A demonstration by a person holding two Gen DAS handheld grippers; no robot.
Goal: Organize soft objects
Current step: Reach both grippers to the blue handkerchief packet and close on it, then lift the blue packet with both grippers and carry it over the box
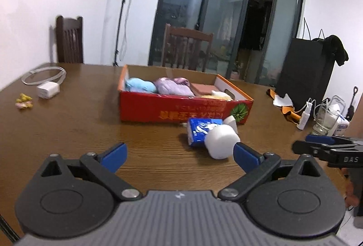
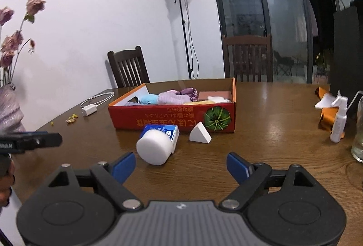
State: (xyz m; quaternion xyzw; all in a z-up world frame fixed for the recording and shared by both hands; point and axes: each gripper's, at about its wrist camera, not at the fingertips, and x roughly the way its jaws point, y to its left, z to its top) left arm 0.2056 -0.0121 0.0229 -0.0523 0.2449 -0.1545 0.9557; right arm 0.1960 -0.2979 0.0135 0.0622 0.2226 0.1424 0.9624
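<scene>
Both the left gripper [image 1: 180, 155] and right gripper [image 2: 180, 165] are wide open and empty, facing the white foam cylinder [image 2: 155, 147], probably to move it into the red box [image 2: 172, 118].

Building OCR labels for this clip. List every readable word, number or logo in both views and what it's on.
"DAS": right gripper side, seen from the left wrist.
White letters on the left gripper side: cut off at the frame edge, not readable.
Yellow print on the red box: upside down, East Asian characters, too blurred to read.
Blue pack: white print, blurred.
White pack behind the glass: blue word, blurred.
</scene>
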